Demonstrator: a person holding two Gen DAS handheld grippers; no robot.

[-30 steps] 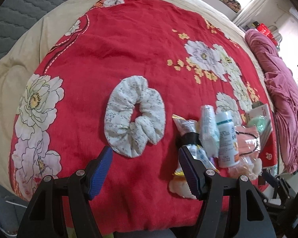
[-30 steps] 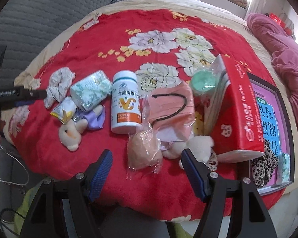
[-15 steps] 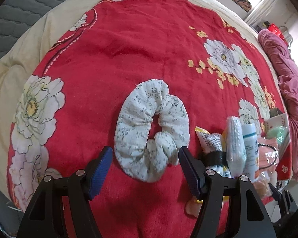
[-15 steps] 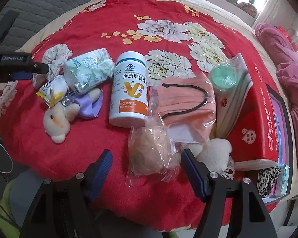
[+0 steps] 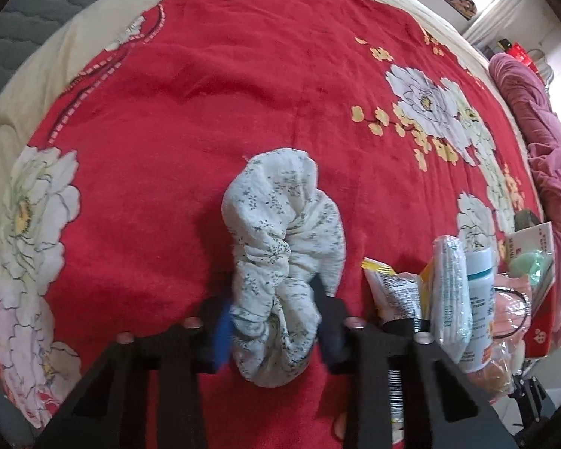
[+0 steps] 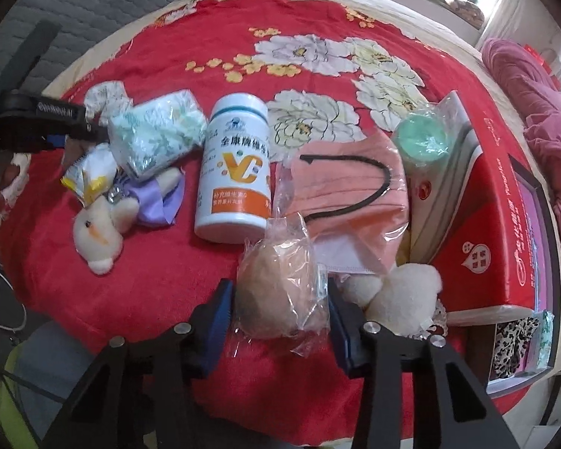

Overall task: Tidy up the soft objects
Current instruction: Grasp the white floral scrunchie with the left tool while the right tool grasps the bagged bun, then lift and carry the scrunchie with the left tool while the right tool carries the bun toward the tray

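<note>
Left gripper (image 5: 273,327): pinched narrow on the near end of the scrunchie (image 5: 282,262), pads pressing its folds from both sides.
Scrunchie: white with small flowers, squeezed long, its far end lying on the red blanket (image 5: 213,104).
Right gripper (image 6: 282,318): fingers set on either side of the sponge bag (image 6: 280,284), both blue pads touching the plastic; whether it has a real grip I cannot tell.
Sponge bag: clear wrap around a tan puff, near the blanket's front edge, just in front of the mask (image 6: 348,191).
Mask: pink, bagged, black loop on top, between the bottle (image 6: 235,164) and the red box (image 6: 482,224).
Bottle: white, orange label, lying on its side.
Left of the bottle: tissue pack (image 6: 157,134), yellow sachet (image 6: 89,176), duck toy (image 6: 99,232).
Pompom (image 6: 404,295): cream, touching the right finger's outer side.
Green lid (image 6: 422,142): wrapped, leaning on the box.
</note>
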